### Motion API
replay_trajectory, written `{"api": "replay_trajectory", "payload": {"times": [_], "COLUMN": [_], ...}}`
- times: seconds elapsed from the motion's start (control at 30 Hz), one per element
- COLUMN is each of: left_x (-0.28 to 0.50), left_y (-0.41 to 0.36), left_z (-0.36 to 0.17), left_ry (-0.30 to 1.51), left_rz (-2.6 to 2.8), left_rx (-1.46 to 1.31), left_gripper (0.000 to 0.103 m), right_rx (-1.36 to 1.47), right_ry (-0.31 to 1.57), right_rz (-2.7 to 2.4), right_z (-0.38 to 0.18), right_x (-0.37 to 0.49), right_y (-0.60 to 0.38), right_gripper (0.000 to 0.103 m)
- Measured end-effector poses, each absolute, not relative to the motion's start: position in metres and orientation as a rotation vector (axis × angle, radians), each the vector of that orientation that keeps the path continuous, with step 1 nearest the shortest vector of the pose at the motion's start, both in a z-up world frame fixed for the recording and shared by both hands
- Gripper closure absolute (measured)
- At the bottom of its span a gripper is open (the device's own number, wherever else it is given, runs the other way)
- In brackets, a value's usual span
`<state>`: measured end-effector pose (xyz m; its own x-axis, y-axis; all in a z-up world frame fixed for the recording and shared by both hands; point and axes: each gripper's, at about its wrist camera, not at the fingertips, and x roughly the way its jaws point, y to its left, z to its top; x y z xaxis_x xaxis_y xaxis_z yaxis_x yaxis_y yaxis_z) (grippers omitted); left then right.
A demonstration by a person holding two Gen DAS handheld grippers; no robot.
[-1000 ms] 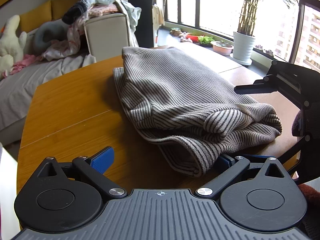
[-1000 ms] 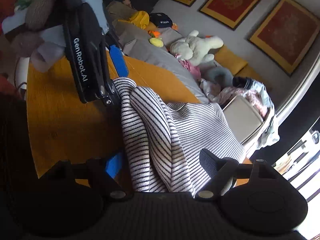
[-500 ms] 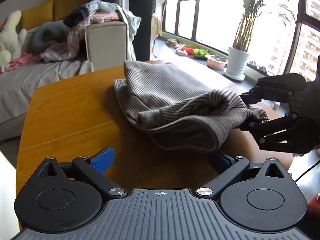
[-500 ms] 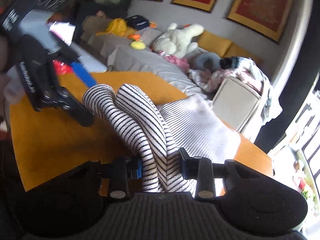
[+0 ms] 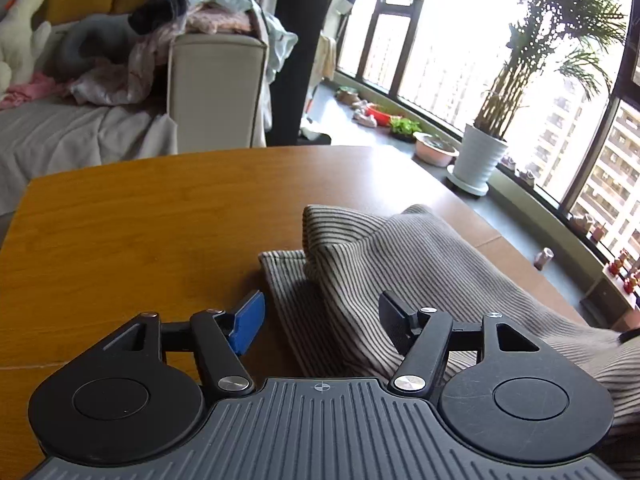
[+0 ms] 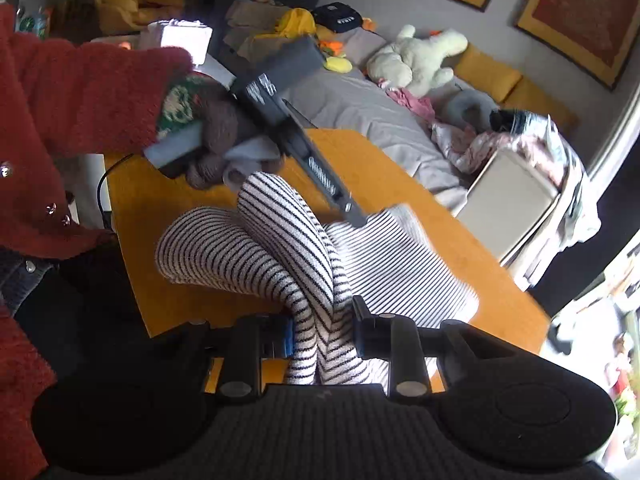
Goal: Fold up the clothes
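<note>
Both sets of jaws are closing as we look: our right gripper (image 6: 322,336) pinches a bunched fold of the striped sweater (image 6: 280,248) between its pads, while our left gripper (image 5: 320,320) has its fingers half drawn in with the same garment's edge lying between them, the blue pad (image 5: 248,322) clear of the cloth and the black one resting over it, so no squeeze shows there yet. From the left wrist, the sweater (image 5: 420,264) lies on the wooden table (image 5: 140,232) at the right, near the window side, one corner peaked up; its far right end runs out of the picture and blurs. From the right wrist, the pinched fold hangs above the table (image 6: 400,184) in two rolled humps, the flatter part spread on the wood beyond them. How much cloth sits inside the right jaws we cannot tell, since the gripper body hides the bottom of the fold. A hand (image 6: 218,136) in a brown glove, below a red fuzzy sleeve (image 6: 80,100), holds the left gripper (image 6: 352,212) over the sweater, motion-blurred, its tips hard to make out. Behind, a sofa (image 6: 360,108) carries a white plush toy (image 6: 416,60) and heaped clothes (image 5: 192,20); a potted plant (image 5: 480,152) stands by the window.
</note>
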<state>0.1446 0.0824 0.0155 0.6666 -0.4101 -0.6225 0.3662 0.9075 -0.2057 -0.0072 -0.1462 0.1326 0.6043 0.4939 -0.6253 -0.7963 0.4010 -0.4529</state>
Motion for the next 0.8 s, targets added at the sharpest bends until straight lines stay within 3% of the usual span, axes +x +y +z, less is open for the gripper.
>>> {"api": "replay_trajectory", "payload": {"times": [0.2, 0.37, 0.47, 0.63, 0.8], "left_x": [0.151, 0.148, 0.136, 0.119, 0.120], "left_y": [0.075, 0.087, 0.103, 0.119, 0.072], "left_z": [-0.009, -0.009, 0.003, 0.052, 0.077], "left_ry": [0.780, 0.777, 0.739, 0.595, 0.505], "left_rz": [-0.514, -0.527, -0.468, -0.466, -0.646], "left_rx": [-0.025, -0.054, -0.044, -0.068, 0.004], "left_gripper": [0.037, 0.037, 0.039, 0.034, 0.026], "right_rx": [-0.787, -0.718, -0.675, -0.456, -0.260], "right_ry": [0.376, 0.494, 0.540, 0.622, 0.662], "right_rz": [0.880, 0.850, 0.851, 0.846, 0.835], "right_z": [0.161, 0.097, 0.066, 0.065, 0.080], "right_x": [0.081, 0.178, 0.194, 0.212, 0.223], "right_y": [-0.127, -0.104, -0.102, -0.118, -0.136], "right_gripper": [0.078, 0.078, 0.078, 0.077, 0.070]}}
